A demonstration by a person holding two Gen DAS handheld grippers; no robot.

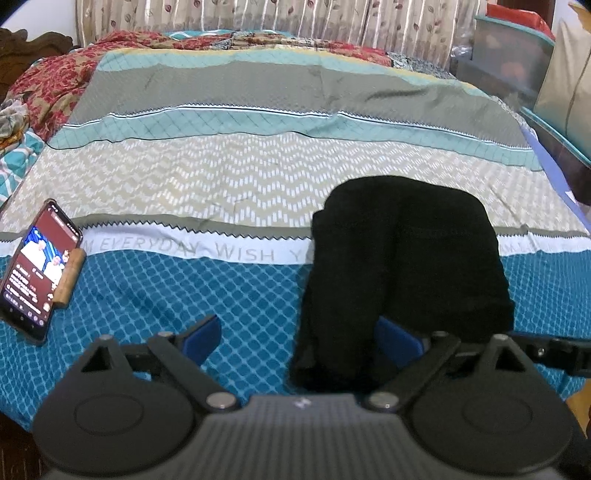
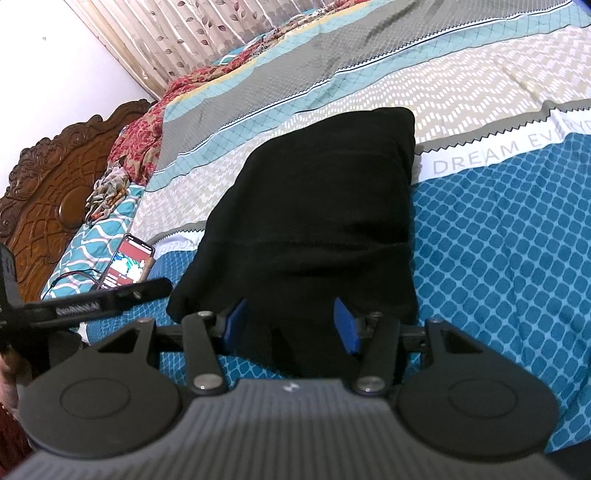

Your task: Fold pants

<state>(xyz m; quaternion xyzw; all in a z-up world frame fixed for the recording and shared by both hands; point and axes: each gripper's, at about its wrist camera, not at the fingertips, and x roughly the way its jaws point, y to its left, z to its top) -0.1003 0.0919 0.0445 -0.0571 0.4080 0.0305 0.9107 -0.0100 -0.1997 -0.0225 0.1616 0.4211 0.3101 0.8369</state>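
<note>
Folded black pants [image 2: 314, 206] (bunched), patterned bedsheet [image 2: 498, 229]

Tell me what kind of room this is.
Most likely a bedroom in a home: a bed covered by a patterned bedspread, a carved wooden headboard at one end, and floral curtains behind. Black pants lie folded on it.

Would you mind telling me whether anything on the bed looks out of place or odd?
A phone with its screen lit lies on the bedsheet, left of the folded black pants. A crumpled cloth sits near the headboard. Nothing looks spilled or damaged.
</note>
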